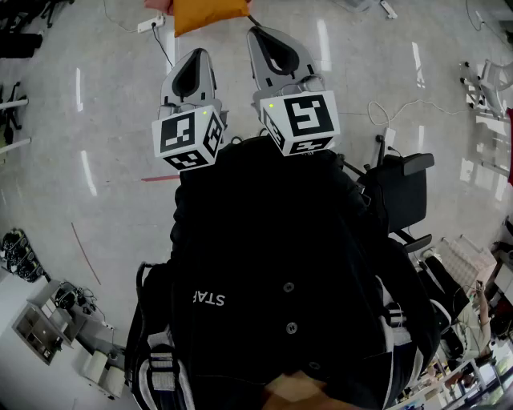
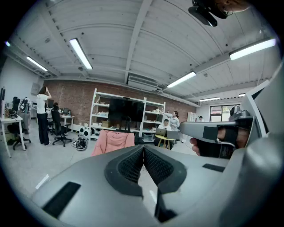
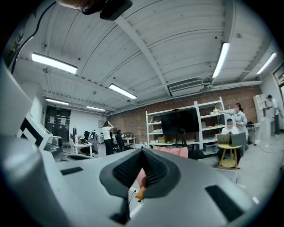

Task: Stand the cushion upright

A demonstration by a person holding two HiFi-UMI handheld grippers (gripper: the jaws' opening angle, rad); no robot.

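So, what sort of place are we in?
Probably an open-plan lab or workshop office: a brick wall at the back, open shelving in front of it, desks along the side, and strip lights overhead.

Brick back wall, white shelving, ribbed ceiling, strip lights, glossy grey floor.

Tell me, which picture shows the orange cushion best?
The head view: the orange cushion fills a broad patch at the top edge, though partly cut off. The right gripper view shows only an orange corner beyond the jaws. The left gripper view shows none of it.
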